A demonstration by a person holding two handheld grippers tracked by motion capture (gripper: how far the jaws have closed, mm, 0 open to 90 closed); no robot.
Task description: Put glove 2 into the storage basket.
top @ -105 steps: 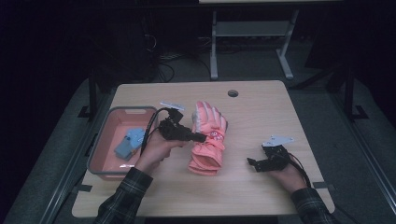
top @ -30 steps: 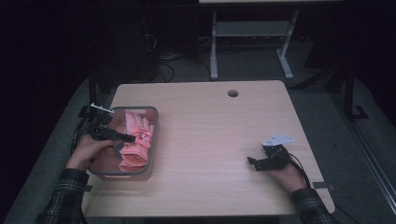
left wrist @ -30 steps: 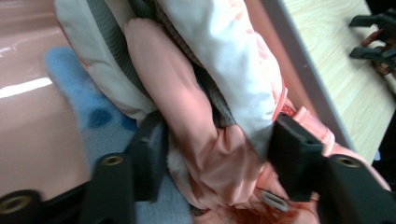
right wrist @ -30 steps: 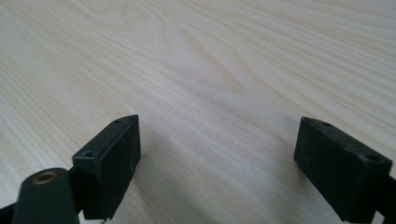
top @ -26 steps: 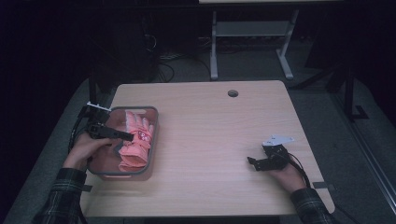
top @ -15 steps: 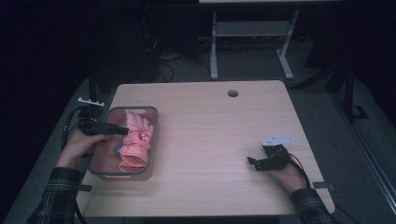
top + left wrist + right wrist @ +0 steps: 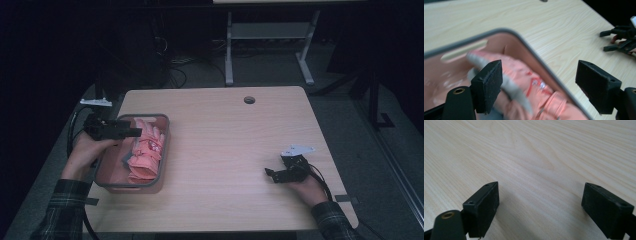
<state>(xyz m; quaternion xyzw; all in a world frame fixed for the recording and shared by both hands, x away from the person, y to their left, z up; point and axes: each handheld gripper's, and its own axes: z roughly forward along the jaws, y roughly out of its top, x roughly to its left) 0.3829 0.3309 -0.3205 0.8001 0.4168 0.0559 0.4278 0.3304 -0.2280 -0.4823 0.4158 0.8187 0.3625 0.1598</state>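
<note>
The left gripper (image 7: 135, 132) hovers over the pink glove (image 7: 146, 156) in the tray (image 7: 165, 131), fingers just opened, nothing between them. The right gripper (image 7: 269, 174) rests on the tabletop (image 7: 230, 145), fingers apart.

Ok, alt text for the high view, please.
A pink glove lies in a pink bin at the wooden table's left edge, the open left gripper above it. The open right gripper rests on the table's right side.

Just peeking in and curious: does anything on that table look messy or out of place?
Nothing stands out. The pink glove lies loosely inside the tray at the table's left; both tongs, left and right, are open and empty.
</note>
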